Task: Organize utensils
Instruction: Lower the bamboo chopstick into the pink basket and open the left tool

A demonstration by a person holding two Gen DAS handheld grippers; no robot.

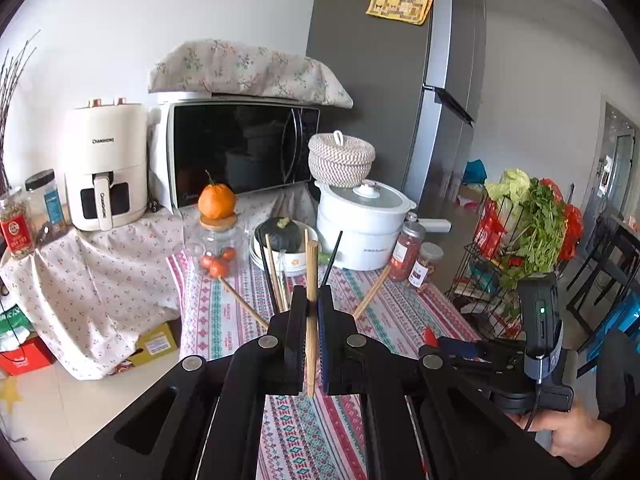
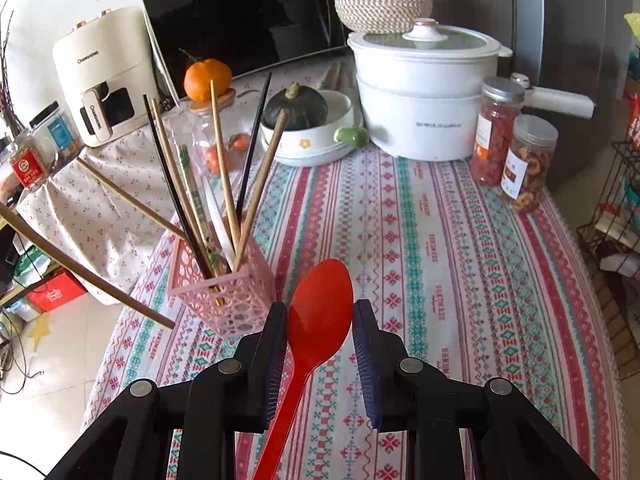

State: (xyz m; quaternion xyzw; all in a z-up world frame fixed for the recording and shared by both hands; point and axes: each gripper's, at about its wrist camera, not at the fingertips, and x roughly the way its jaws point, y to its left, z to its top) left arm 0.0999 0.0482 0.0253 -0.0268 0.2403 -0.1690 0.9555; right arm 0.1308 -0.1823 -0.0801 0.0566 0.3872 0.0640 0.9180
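My left gripper (image 1: pixel 313 300) is shut on a wooden chopstick (image 1: pixel 311 280) and holds it upright above the patterned tablecloth; that chopstick also crosses the lower left of the right wrist view (image 2: pixel 80 270). My right gripper (image 2: pixel 320 312) is shut on a red plastic spoon (image 2: pixel 318 320), bowl forward, just right of the pink lattice utensil holder (image 2: pixel 240 292). The holder contains several chopsticks (image 2: pixel 224 172), wooden and black. In the left wrist view the holder is hidden behind my fingers; only chopstick tops (image 1: pixel 274 268) show. The right gripper body (image 1: pixel 480 354) shows at lower right there.
A white electric pot (image 2: pixel 424 96), a bowl with a dark squash (image 2: pixel 300 106), a glass jar with an orange on top (image 2: pixel 208 78) and two snack jars (image 2: pixel 516 160) stand at the table's back. Microwave (image 1: pixel 240 152), air fryer (image 1: pixel 106 168) and a vegetable rack (image 1: pixel 516 248) surround it.
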